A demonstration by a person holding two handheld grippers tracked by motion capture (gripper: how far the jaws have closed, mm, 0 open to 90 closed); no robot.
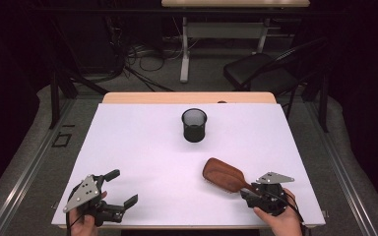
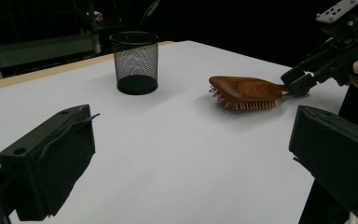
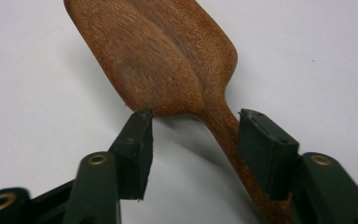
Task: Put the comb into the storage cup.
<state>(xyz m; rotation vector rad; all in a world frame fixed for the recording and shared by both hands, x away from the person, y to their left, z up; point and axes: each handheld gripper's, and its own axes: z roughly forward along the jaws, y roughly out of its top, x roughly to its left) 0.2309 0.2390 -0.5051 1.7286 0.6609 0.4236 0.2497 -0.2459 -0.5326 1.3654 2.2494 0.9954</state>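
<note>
Here one hairbrush (image 1: 225, 175) lies between the right gripper's (image 3: 193, 140) spread fingers, one mesh cup (image 1: 194, 125) beyond.

white-topped table (image 1: 142, 162) with a pale wooden edge along the far side. on it, toward the far middle, an upright black mesh cup (image 1: 194, 125). near right, a wooden hairbrush (image 1: 224, 175) lying bristles down.

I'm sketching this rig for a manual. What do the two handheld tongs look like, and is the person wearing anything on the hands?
Both the left tongs and the right tongs are black, each with two blocky jaws and brass-coloured rivets at the joints. Each carries a grey three-cornered plate with small holes on top. A thin black cable trails from each. The hands are bare; no sleeves are visible.
</note>
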